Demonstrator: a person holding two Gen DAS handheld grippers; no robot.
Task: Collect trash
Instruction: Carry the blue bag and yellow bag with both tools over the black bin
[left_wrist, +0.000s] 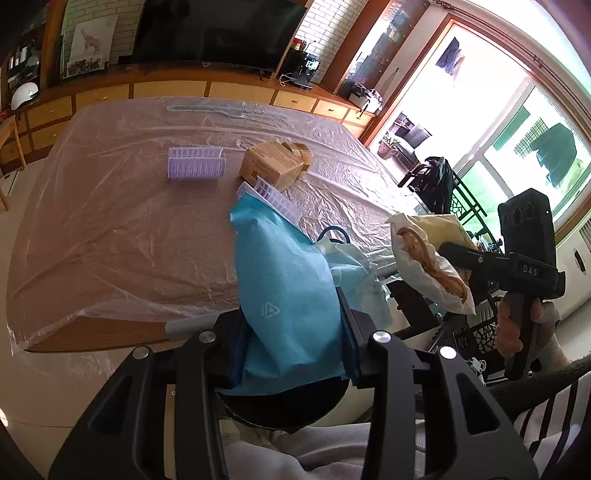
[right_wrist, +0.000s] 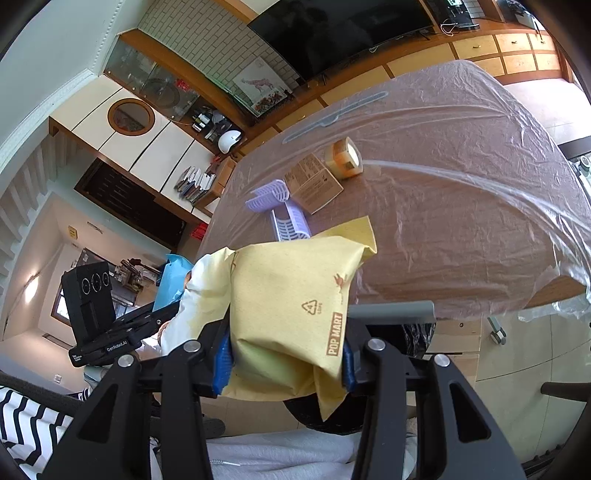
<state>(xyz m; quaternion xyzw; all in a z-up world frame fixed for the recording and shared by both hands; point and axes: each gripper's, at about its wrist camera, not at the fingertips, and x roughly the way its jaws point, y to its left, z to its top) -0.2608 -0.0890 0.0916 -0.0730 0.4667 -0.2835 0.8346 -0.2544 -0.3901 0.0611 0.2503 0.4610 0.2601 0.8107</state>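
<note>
Table (left_wrist: 110, 229), plastic-covered, filled the middle of both views. Upper centre on it: a cardboard box (left_wrist: 271, 164) and two purple plastic racks (left_wrist: 194, 162), apart from each other, one rack just beside the box. Right wrist view also showed a tape roll (right_wrist: 346, 157) touching the box's far side.

My left gripper (left_wrist: 295, 332) was clenched on a blue bag (left_wrist: 284, 288), long axis running straight up the frame away from me. Whether the nearer rack sat inside the bag's mouth or just behind it, I couldn't tell.

My right gripper (right_wrist: 284, 362) was clamped on a yellow POP MART bag (right_wrist: 288, 302), bottom centre of its view, with white crumpled wrapping bunched against it on the left.

Both bags hung off the table's near edge, close together, yellow one to the right of the blue in the left view. My read: the remaining table trash lay ahead and above both grippers; the left was nearer the racks.
</note>
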